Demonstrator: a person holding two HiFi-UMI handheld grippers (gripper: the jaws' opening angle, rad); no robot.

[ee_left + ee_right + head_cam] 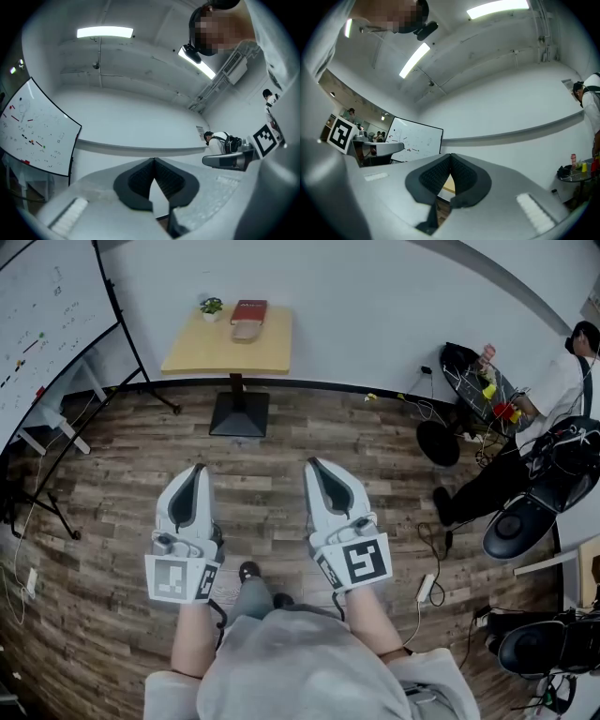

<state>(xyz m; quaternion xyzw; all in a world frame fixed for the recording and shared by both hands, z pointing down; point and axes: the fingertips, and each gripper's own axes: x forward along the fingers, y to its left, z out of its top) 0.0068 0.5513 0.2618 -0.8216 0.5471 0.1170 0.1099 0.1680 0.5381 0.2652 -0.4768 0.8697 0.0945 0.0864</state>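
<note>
Both grippers are held side by side above the wooden floor point(281, 474), jaws pointing away from me toward the far wall. My left gripper point(198, 468) is shut with nothing in it; in the left gripper view its black pads meet at the tip point(153, 160). My right gripper point(310, 462) is likewise shut and empty point(450, 154). Ahead of them stands a small wooden table point(225, 351) on a black pedestal base point(239, 414). It carries a little potted plant point(211, 307), a red book point(248, 311) and a tan object point(246, 330).
A whiteboard point(47, 315) on a wheeled stand leans at the left. At the right a person point(553, 390) sits by a wire basket point(478, 385), with black office chairs point(530, 512) and cables and a power strip point(425, 589) on the floor.
</note>
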